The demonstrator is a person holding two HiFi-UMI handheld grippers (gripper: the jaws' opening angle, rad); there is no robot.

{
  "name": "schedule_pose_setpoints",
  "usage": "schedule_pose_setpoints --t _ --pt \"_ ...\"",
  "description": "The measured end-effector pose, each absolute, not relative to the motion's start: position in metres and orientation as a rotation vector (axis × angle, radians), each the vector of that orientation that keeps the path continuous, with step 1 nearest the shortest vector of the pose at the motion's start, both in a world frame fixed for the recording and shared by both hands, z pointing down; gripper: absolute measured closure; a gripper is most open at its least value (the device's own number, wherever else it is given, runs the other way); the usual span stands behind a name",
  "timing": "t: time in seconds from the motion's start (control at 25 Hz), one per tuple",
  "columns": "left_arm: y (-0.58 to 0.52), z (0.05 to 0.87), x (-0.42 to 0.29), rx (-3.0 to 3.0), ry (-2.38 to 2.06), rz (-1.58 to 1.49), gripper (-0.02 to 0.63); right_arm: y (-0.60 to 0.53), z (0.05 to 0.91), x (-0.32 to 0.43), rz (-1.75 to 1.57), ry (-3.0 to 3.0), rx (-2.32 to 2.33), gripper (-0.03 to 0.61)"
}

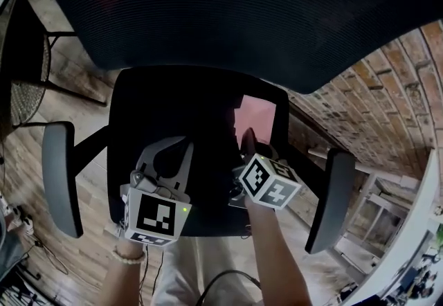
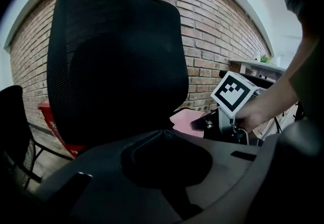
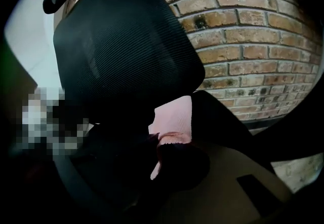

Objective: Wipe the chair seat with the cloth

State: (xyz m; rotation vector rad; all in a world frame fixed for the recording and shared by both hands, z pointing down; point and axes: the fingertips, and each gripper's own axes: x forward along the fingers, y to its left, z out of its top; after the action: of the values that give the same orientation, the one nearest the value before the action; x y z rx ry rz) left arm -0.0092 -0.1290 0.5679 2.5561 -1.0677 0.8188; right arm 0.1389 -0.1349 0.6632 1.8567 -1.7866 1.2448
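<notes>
A black office chair fills the head view, its mesh backrest looming at the top, with a brick wall behind to the right. The chair seat lies below the backrest, between the two armrests.

The left gripper hovers over the front left part of the seat. In its own view the jaws seem drawn together at the tips with nothing between them, though the dim light makes that hard to be sure of. The right gripper is over the right half of the seat. Its jaws are clamped on a bunched edge of the cloth. The rest of the pink cloth spreads out ahead of the gripper and lies on the back right part of the seat, just below the backrest.

The wiping step looks to be in hand, with the cloth down at the rear right of the seat. The next move calls for keeping the pinch firm, pressing the cloth flat and dragging it in strokes toward the front and left. The left gripper sits in that path and would need to clear away.
</notes>
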Motion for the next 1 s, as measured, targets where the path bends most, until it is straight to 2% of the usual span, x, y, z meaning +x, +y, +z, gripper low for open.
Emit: schedule_pose_setpoints --t 0.44,1.0 --pt "-0.108 0.565 -0.071 2.458 -1.224 0.794 0.595 -0.121 0.667 0.038 1.264 -1.970 1.579 0.528" --pt "-0.051 0.567 -0.143 2.294 -1.370 0.791 0.595 -0.079 0.653 -0.111 1.098 -2.259 1.019 0.528"
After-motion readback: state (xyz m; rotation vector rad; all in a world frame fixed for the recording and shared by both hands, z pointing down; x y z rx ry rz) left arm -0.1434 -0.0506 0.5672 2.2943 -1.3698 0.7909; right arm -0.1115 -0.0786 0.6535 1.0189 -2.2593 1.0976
